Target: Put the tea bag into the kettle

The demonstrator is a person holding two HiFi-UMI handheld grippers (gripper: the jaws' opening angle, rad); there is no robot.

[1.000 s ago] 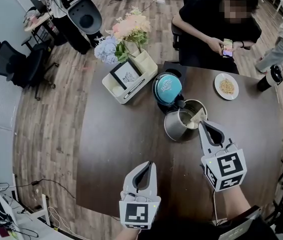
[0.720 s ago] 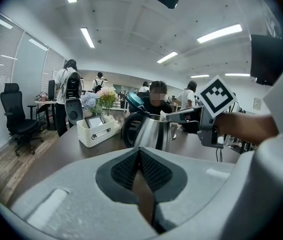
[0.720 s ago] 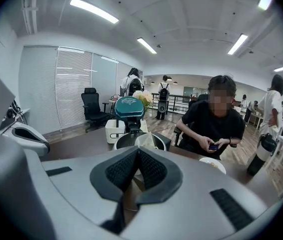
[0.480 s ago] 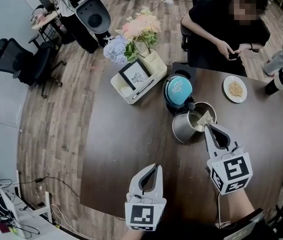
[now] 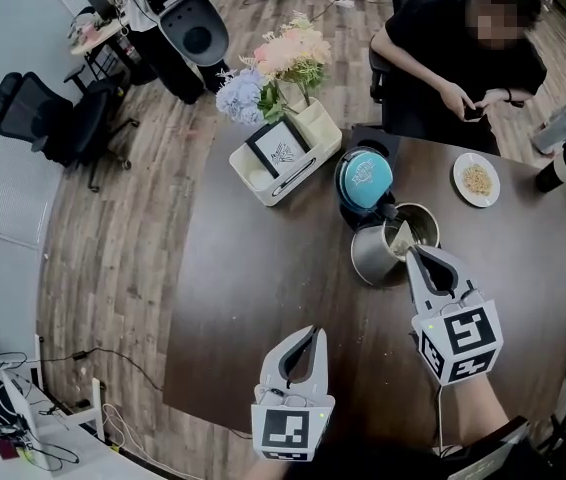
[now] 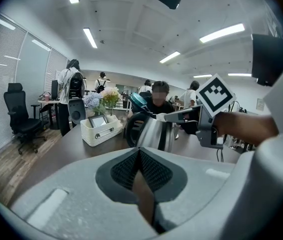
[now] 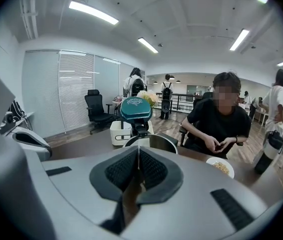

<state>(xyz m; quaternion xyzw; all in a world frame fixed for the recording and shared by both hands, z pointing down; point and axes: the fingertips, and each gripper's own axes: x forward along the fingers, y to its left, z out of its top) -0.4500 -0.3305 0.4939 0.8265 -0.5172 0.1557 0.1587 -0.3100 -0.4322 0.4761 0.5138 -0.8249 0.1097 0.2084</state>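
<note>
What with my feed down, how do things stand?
Left gripper shut, empty. Right gripper shut on tea bag over open kettle. Nothing in the way.

At the frame's centre we see the right gripper with its jaws all but closed, having just eased apart a touch, and a pale scrap of tea bag pinched at their tips. Right behind the tips sits the kettle, its teal lid standing upright, with a white box further back. To the right we see a seated person in black, a plate and a dark bottle, and the left gripper at the left edge.
</note>
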